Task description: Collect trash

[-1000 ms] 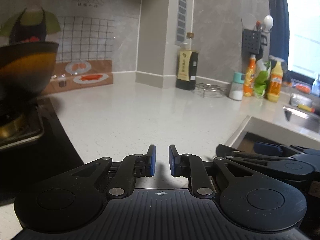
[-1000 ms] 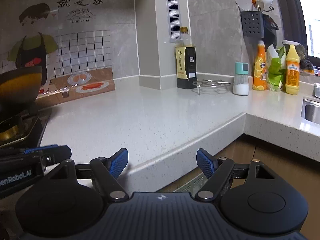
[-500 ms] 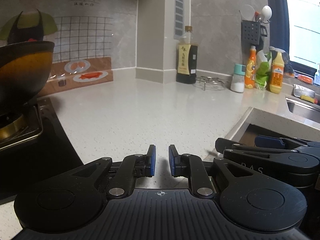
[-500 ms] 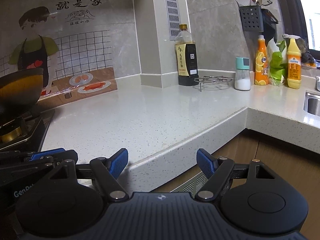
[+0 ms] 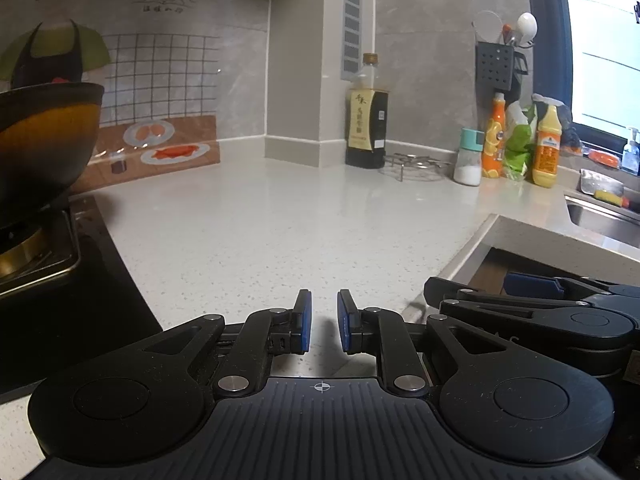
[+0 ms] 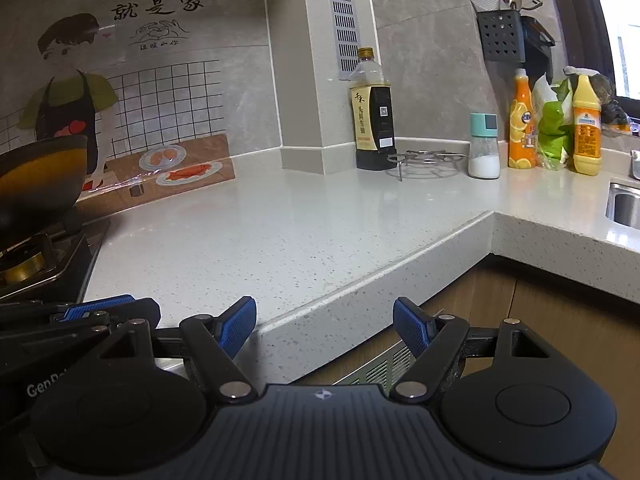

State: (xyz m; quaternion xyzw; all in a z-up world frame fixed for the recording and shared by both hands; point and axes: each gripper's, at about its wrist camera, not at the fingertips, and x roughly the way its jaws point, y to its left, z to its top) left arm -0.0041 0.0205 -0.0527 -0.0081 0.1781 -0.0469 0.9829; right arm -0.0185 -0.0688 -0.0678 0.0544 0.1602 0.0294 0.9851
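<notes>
Above the countertop (image 5: 280, 216) edge, left gripper (image 5: 323, 326) narrowly parted (nothing between), right gripper (image 6: 324, 322) wide, both tilted slightly down.

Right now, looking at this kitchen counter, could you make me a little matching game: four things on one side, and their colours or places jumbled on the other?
Things:
1. soy sauce bottle
2. salt shaker
3. wire trivet
4. wok

Descriptions:
A. teal cap, white contents
B. on the stove at the far left
C. dark, against the wall pillar
D. metal, between the dark bottle and the shaker

Pairs: 1-C, 2-A, 3-D, 4-B
</notes>
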